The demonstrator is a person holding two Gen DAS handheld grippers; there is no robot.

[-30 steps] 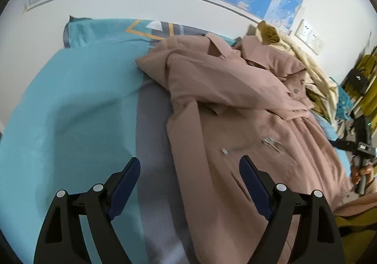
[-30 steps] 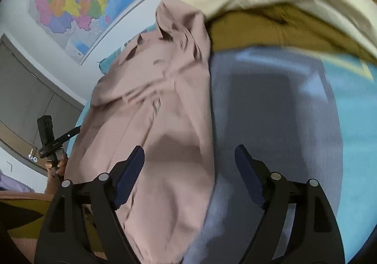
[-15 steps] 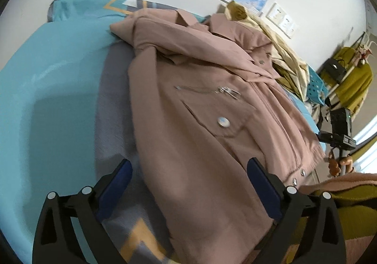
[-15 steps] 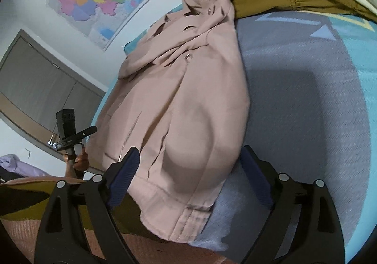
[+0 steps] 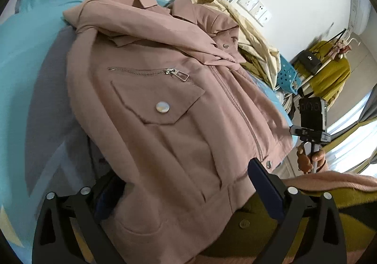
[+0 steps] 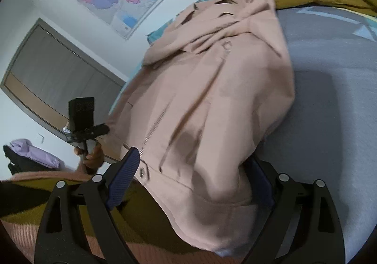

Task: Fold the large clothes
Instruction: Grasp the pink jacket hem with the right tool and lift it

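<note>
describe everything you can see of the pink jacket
The pink jacket is a dusty-pink, matte woven piece lying front up on the teal and grey bedspread, hem toward the cameras. It has a collar, a central metal zip, a zipped chest pocket, a flap pocket with a silver snap and a ribbed hem. One sleeve is folded across the chest. Its hem corners sit between both wide-spread grippers' jaws, ungripped.

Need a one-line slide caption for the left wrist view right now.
Left gripper, jaws closing but not gripping, straddles the hem of the pink jacket lying on the bed.

The right claw (image 6: 188,183) stands wide, straddling the pink jacket's (image 6: 212,103) hem.
</note>
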